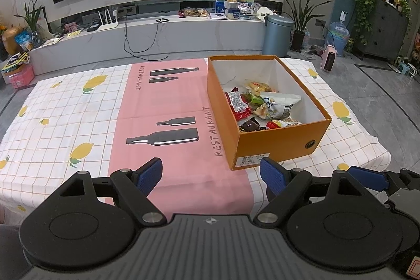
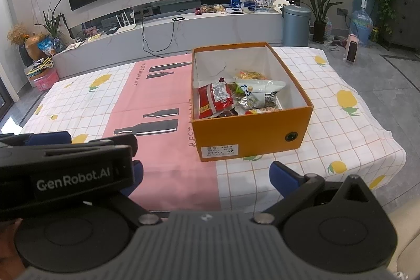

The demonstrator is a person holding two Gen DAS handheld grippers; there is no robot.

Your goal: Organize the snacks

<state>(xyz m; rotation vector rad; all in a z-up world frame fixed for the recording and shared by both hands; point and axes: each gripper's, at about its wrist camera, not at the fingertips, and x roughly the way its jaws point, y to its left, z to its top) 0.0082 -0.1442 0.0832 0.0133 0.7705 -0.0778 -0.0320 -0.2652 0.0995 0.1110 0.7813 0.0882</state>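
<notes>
Snacks (image 1: pixel 258 106) piled in orange box (image 1: pixel 278 143) ahead of both tongs | left gripper (image 1: pixel 211 172) wide, empty | right gripper (image 2: pixel 207 172) wide, empty

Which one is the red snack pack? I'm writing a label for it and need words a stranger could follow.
Find the open orange box on the tablecloth, beside its pink strip. Among the snacks inside, the red snack pack leans against the wall nearest that strip. It is the only large red wrapper with a silvery printed panel; the white bag beside it is pale.

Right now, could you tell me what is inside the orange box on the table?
The orange box holds a heap of snack packets, among them a red packet and a white bag. Whatever lies beneath the heap is covered.
</notes>
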